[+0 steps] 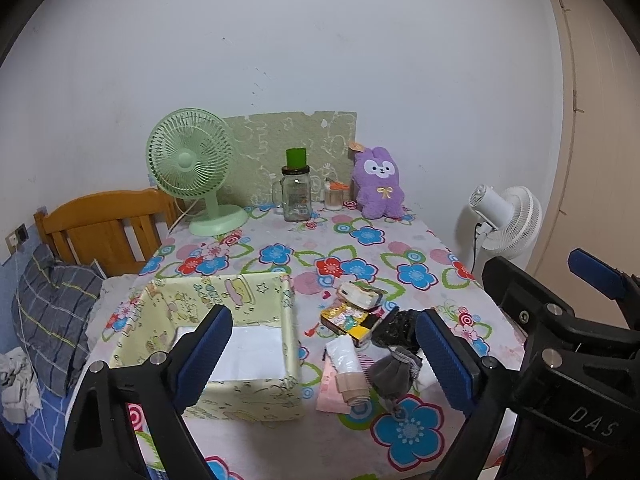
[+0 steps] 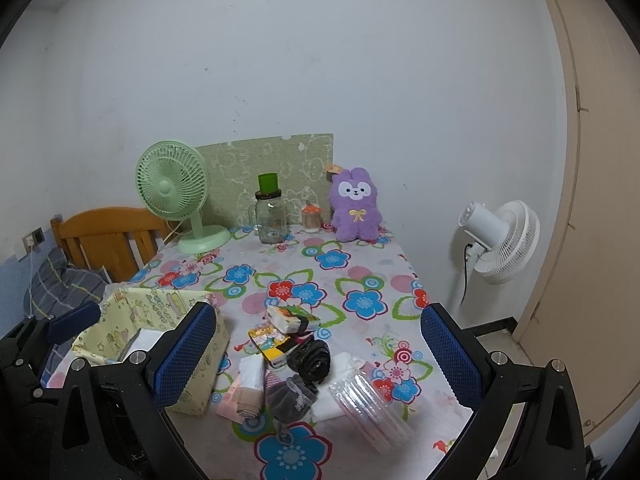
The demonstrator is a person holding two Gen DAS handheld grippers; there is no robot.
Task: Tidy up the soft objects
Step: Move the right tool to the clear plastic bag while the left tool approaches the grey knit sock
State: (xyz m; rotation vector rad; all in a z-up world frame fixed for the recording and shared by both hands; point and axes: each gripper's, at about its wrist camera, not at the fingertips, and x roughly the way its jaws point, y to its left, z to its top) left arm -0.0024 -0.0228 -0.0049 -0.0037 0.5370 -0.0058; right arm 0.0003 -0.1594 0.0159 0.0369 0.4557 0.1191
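A pale yellow fabric box [image 1: 256,300] [image 2: 168,308] stands open at the table's front left with a white sheet inside. To its right lies a pile: a grey fuzzy pouch [image 1: 394,372] [image 2: 294,396], a black crumpled bundle [image 1: 396,326] [image 2: 314,358], a white tissue pack [image 1: 344,354] [image 2: 253,372], a pink pack [image 1: 330,392], small printed packs [image 1: 350,314] [image 2: 276,340] and a clear plastic pack [image 2: 372,408]. My left gripper [image 1: 322,354] is open above the box and the pile. My right gripper [image 2: 320,360] is open above the pile.
At the table's back stand a green desk fan [image 1: 192,168], a glass jar with a green cup on it [image 1: 296,188], a small jar [image 1: 334,196] and a purple plush bunny [image 1: 380,184]. A white floor fan [image 1: 504,220] stands at right, a bed with a wooden headboard [image 1: 108,224] at left.
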